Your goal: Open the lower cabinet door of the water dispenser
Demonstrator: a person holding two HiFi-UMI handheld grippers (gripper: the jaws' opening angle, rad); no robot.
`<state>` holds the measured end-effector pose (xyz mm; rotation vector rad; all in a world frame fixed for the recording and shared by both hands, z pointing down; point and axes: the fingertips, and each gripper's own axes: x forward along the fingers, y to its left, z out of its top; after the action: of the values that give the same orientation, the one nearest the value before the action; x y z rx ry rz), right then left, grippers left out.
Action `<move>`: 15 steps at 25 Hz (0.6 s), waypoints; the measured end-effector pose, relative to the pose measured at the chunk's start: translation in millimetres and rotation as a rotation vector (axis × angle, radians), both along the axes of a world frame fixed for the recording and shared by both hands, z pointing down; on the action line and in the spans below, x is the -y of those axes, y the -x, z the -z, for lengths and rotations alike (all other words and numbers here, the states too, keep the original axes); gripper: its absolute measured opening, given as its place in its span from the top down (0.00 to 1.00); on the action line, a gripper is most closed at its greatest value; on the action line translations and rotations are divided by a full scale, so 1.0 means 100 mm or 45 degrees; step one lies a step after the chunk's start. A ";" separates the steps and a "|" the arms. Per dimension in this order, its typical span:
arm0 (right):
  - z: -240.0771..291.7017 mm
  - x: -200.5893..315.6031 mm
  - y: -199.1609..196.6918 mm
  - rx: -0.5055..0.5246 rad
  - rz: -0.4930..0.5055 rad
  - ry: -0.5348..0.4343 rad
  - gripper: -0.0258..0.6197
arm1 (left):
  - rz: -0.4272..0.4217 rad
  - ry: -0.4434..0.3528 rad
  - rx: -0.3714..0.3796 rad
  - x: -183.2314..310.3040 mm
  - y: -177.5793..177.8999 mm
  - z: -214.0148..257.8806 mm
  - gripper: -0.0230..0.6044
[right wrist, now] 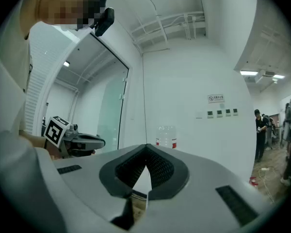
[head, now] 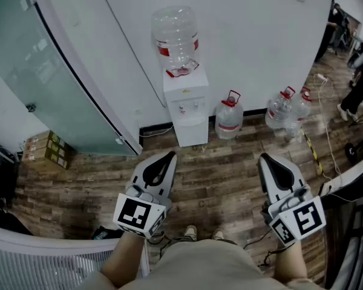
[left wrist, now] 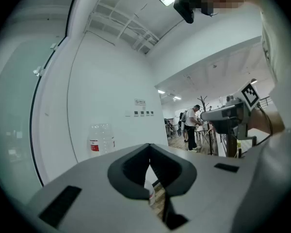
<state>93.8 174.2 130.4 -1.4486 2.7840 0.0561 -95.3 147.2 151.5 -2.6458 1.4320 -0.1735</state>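
A white water dispenser (head: pixel 186 104) stands against the far wall with an empty clear bottle (head: pixel 176 36) upside down on top. Its lower cabinet door (head: pixel 192 133) lies flush with the body. Both grippers hang level well short of it, over the wooden floor. My left gripper (head: pixel 169 156) points at the dispenser's left side, jaws shut and empty. My right gripper (head: pixel 265 158) is off to the right, also shut on nothing. The left gripper view shows the bottle (left wrist: pixel 101 139) beyond its shut tips (left wrist: pixel 149 145). The right gripper view has the bottle (right wrist: pixel 166 137) above its shut tips (right wrist: pixel 146 146).
Three water jugs (head: pixel 229 118) (head: pixel 280 108) (head: pixel 300 105) stand on the floor right of the dispenser. A cable (head: pixel 327 132) trails across the floor at the right. A glass partition (head: pixel 42 71) and cardboard boxes (head: pixel 45 148) are at the left. People (head: pixel 362 71) stand at far right.
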 end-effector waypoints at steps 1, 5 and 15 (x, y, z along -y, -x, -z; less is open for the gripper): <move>0.00 0.00 -0.02 -0.004 0.001 0.001 0.95 | -0.001 -0.002 -0.001 0.00 -0.02 0.01 0.95; -0.02 -0.02 -0.09 -0.004 0.001 0.003 0.95 | -0.009 -0.004 0.001 0.00 -0.12 0.02 0.95; -0.18 -0.05 -0.37 -0.019 -0.012 0.046 0.95 | -0.002 0.032 0.024 -0.03 -0.35 -0.09 0.95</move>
<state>131.0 179.0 148.7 -1.4749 2.8050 0.0166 -59.8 150.1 160.6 -2.6579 1.4317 -0.2174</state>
